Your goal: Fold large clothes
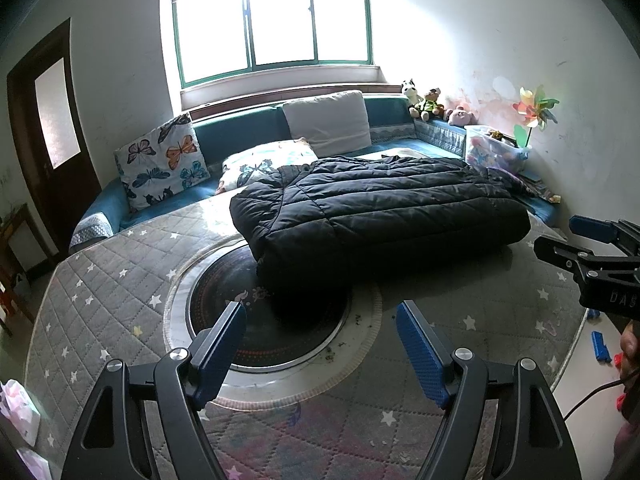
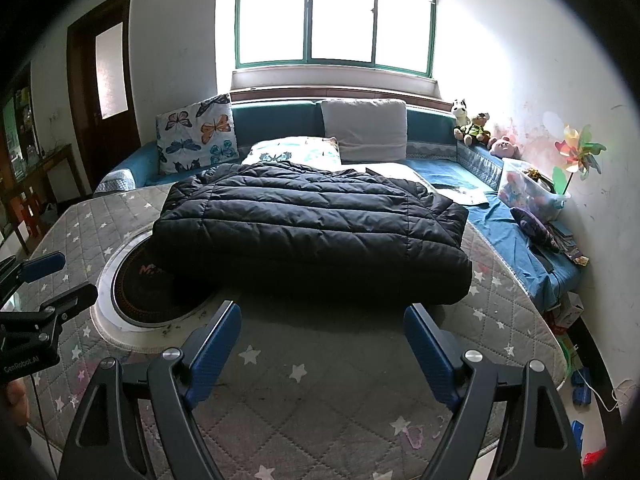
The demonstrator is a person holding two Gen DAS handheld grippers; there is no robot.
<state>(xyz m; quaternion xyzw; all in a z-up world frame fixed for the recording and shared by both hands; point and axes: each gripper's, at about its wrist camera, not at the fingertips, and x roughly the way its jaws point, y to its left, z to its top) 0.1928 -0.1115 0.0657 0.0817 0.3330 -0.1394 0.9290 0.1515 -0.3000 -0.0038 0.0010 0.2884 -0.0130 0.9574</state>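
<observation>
Apparently the folding is finished or very near it: the black puffer jacket [image 1: 380,204] sits as one thick, roughly rectangular bundle, no sleeve trailing loose that I can see, with both tools drawn back from it. Whether one last fold or a tidy-up remains is hard to judge from here.

It lies in the middle of both frames, on the grey star-print quilted cover [image 2: 280,392] of a round table, its lower left corner overhanging the dark round inset [image 1: 256,320] at the table's centre. Behind it, toward the upper half of the frames, runs the blue sofa [image 2: 448,168] with its cushions.

Its quilted shell is puffy and layered, edges rounded, top surface fairly level.

At the bottom of its own view, the left gripper [image 1: 320,344] has its fingers spread wide, holding nothing. So does the right gripper [image 2: 322,344], empty just short of the bundle's near edge.
</observation>
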